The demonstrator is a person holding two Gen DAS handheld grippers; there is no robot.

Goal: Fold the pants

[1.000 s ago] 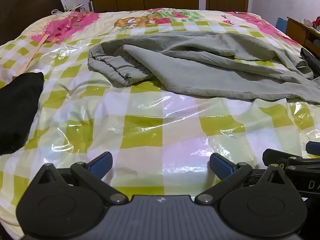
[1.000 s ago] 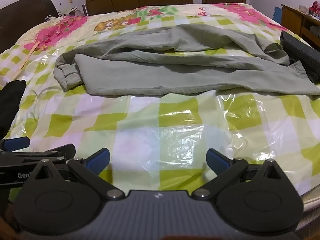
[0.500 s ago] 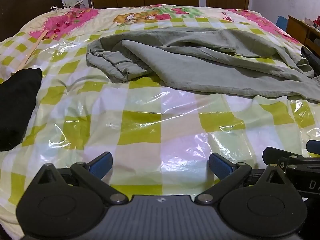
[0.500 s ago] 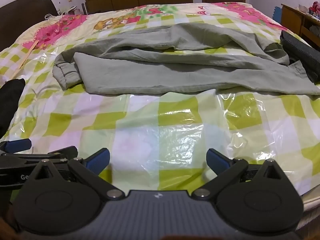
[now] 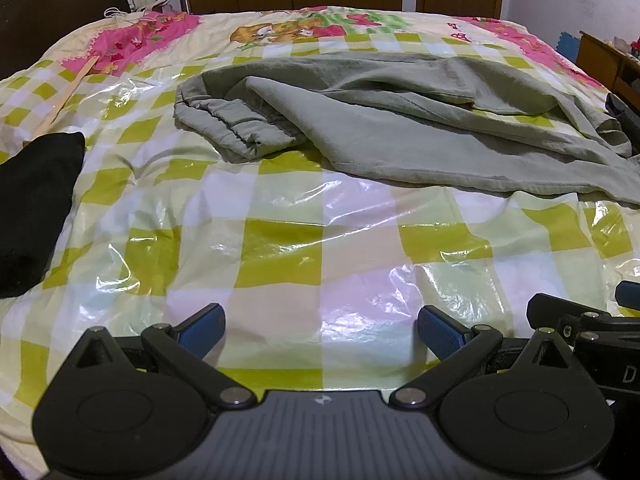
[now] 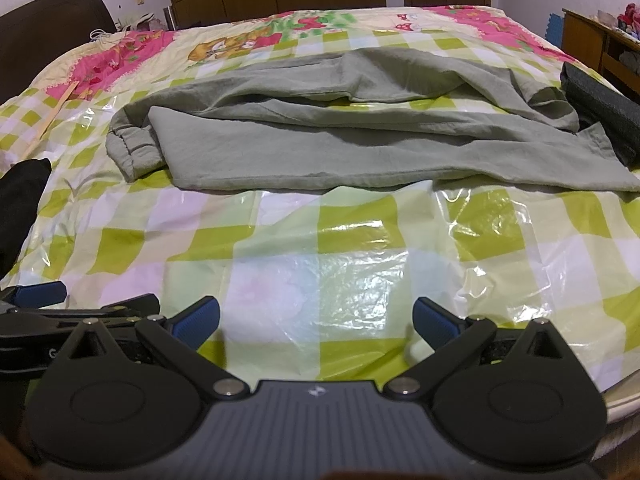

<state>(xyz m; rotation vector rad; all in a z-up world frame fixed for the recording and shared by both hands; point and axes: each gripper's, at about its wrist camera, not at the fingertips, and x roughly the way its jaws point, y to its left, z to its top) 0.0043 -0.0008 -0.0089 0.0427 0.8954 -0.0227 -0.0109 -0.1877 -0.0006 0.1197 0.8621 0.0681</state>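
Pants (image 5: 420,128) of grey-green cloth lie rumpled across the middle of the bed, waistband bunched toward the left, legs trailing right and partly overlapping; we see no neat fold yet, so we judge the whole job still ahead of us; our left gripper (image 5: 320,330) and right gripper (image 6: 316,320) hover side by side over the plastic-covered checked bedspread (image 6: 352,240), well short of the cloth, both spread wide and holding nothing; a black garment (image 5: 32,208) sits at the left edge.
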